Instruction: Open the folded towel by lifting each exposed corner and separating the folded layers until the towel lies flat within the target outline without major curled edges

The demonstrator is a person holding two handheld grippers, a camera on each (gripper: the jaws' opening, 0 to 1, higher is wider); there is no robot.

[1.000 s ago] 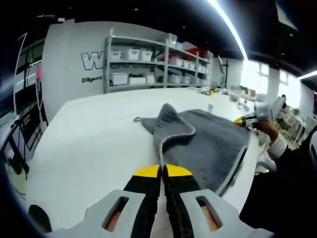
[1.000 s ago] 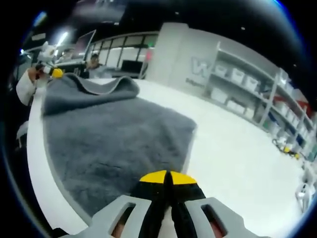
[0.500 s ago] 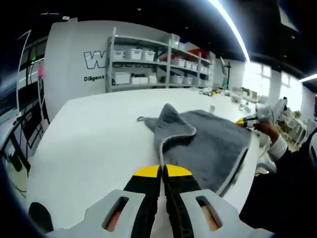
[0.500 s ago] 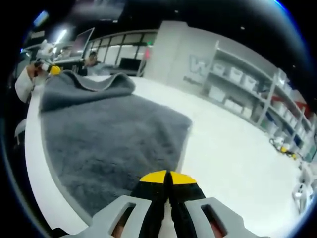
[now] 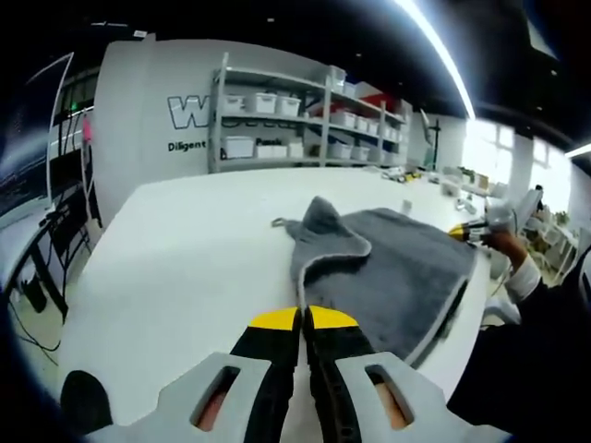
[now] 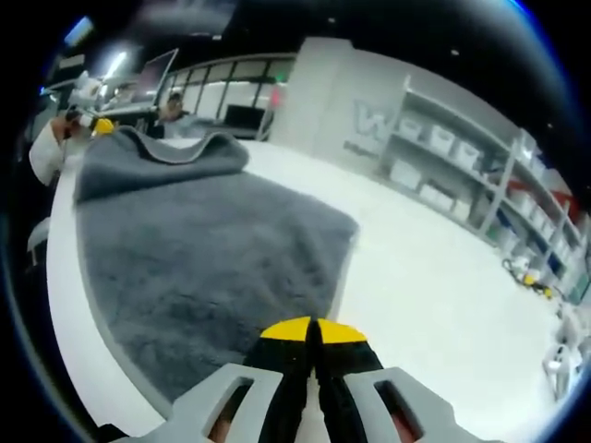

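We had the towel (image 5: 388, 268) spread on the white bench (image 5: 185, 258), mostly open, near the bench's edge. In the left gripper view one corner was folded back over the grey pile, its pale hem curling up to a peak by the small hanging loop (image 5: 278, 222). No target outline was visible to us.

Our left claw (image 5: 304, 320) had its jaws pressed together with nothing between them, held over bare bench just beside the towel's near edge. Our right claw (image 6: 311, 329) was likewise closed and empty, above the towel's edge at the far end from the fold.

As we judged it, the flipped corner was the step left. To do it well we needed to part the left jaws, pinch only the top layer at the hem, and draw it outward low and flat, while the right claw pinned its end so the cloth did not slide.
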